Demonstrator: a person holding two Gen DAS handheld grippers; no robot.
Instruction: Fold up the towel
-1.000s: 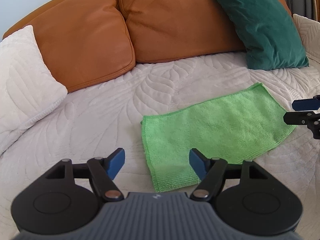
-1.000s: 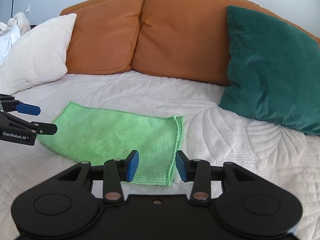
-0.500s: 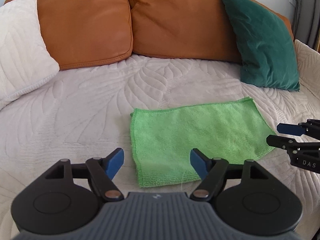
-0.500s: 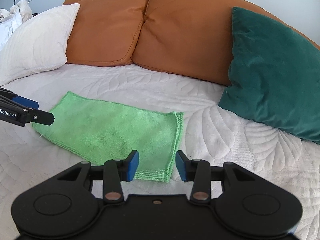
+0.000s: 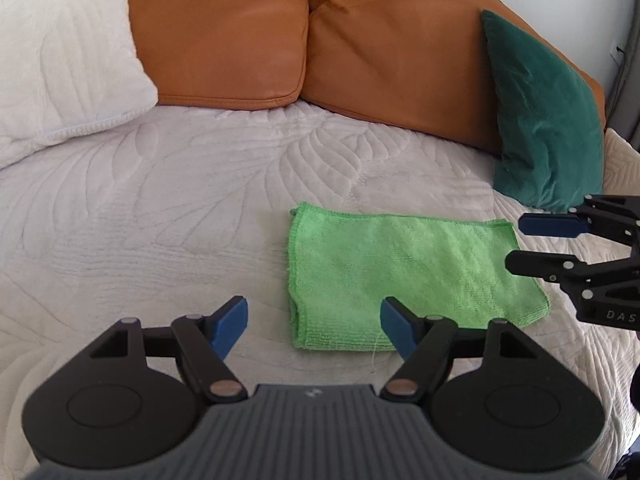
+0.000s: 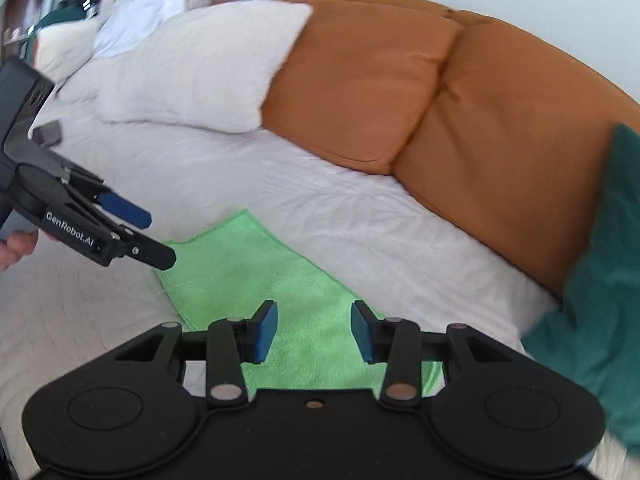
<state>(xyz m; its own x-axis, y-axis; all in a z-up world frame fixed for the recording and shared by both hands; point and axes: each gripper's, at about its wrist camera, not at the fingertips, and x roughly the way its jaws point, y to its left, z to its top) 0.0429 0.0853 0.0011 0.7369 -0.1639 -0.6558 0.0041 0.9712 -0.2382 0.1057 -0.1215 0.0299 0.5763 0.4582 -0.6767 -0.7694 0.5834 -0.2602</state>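
A green towel [image 5: 404, 272] lies folded and flat on the white quilted cover, its doubled edge to the left. My left gripper [image 5: 314, 326] hovers open over the towel's near left corner, nothing between its blue pads. In the left wrist view the right gripper [image 5: 516, 244] reaches in over the towel's right edge. In the right wrist view the towel [image 6: 256, 268] runs diagonally and my right gripper [image 6: 314, 332] hangs open above its near end, not touching it. The left gripper [image 6: 160, 236] shows there at the towel's far corner.
Two orange back cushions [image 5: 320, 28] line the rear. A dark green pillow [image 5: 548, 120] leans at the right and a white pillow [image 5: 60, 52] at the left. The white quilted cover [image 5: 160, 208] spreads around the towel. A person's fingers [image 6: 16, 246] hold the left gripper's handle.
Both wrist views have rolled, so the scene tilts differently. The right gripper rose and swung over the towel's right end. The left gripper shifted slightly. The towel has not moved.
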